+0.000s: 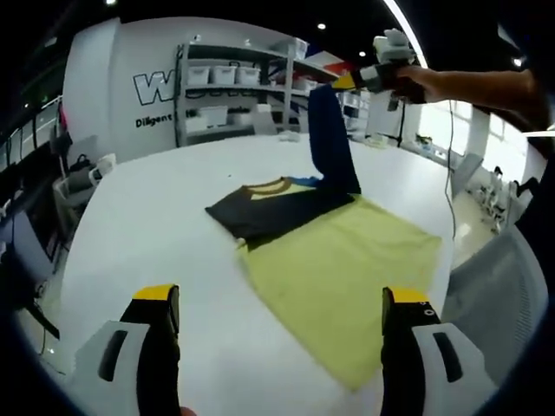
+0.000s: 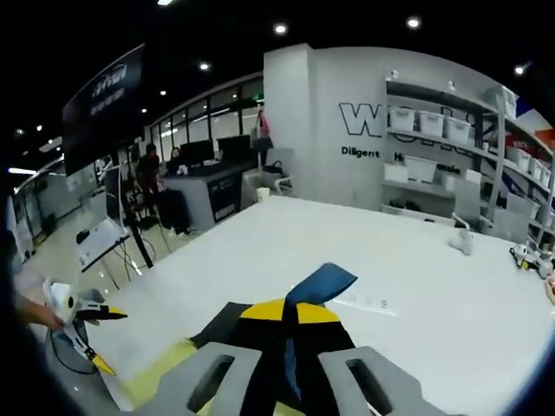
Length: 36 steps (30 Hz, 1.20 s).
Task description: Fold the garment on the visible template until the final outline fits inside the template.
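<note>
Shirt: frame centre, partly on yellow template. Right gripper, upper right, pinches blue sleeve aloft, likely for folding inward. Left gripper wide open, empty.

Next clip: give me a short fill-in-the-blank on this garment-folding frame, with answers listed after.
1. The right gripper lifts a blue part of the garment ____ the table.
2. The template under the garment is ____ in colour.
3. The left gripper has its jaws ____, holding nothing.

Missing words: above; yellow; open
</note>
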Each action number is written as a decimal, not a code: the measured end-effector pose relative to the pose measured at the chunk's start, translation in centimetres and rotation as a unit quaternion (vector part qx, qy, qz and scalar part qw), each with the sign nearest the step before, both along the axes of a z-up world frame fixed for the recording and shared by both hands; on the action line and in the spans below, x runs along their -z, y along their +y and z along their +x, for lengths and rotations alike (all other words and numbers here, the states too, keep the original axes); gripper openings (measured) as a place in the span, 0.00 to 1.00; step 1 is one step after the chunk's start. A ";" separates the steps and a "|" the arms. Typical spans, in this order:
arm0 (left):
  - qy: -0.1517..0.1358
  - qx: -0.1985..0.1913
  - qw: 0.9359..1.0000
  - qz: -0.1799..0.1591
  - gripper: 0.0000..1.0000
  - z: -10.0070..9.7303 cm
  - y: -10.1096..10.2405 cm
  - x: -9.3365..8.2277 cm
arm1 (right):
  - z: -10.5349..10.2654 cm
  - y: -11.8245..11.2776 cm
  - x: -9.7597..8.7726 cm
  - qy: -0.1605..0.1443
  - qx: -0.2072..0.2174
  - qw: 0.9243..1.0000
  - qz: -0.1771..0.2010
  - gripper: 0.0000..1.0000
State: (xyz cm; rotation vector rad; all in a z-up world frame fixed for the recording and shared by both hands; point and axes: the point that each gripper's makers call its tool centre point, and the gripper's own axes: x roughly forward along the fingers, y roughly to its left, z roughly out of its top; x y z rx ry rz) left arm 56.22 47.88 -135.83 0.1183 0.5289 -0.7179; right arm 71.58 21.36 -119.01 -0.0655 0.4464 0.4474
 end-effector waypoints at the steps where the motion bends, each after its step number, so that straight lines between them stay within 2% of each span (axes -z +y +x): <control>1: 0.001 -0.001 1.000 0.000 0.95 0.0 0.1 0.0 | 0.1 0.5 0.3 0.001 -0.004 1.000 -0.003 0.00; 10: 0.002 -0.001 1.000 0.007 0.96 -0.1 0.6 0.2 | 1.1 2.6 3.9 0.033 -0.010 0.999 -0.010 0.00; 14: 0.004 -0.001 1.000 0.002 0.96 -0.1 0.6 0.1 | 1.5 3.2 6.1 0.052 -0.011 0.998 -0.014 0.00; 28: 0.011 0.002 1.000 -0.001 0.95 -0.2 0.5 0.4 | 0.7 6.6 10.5 0.096 -0.021 0.995 -0.015 0.00; 36: 0.016 -0.002 1.000 -0.003 0.95 -0.4 1.0 0.7 | 0.3 8.5 13.1 0.113 -0.035 0.993 -0.030 0.00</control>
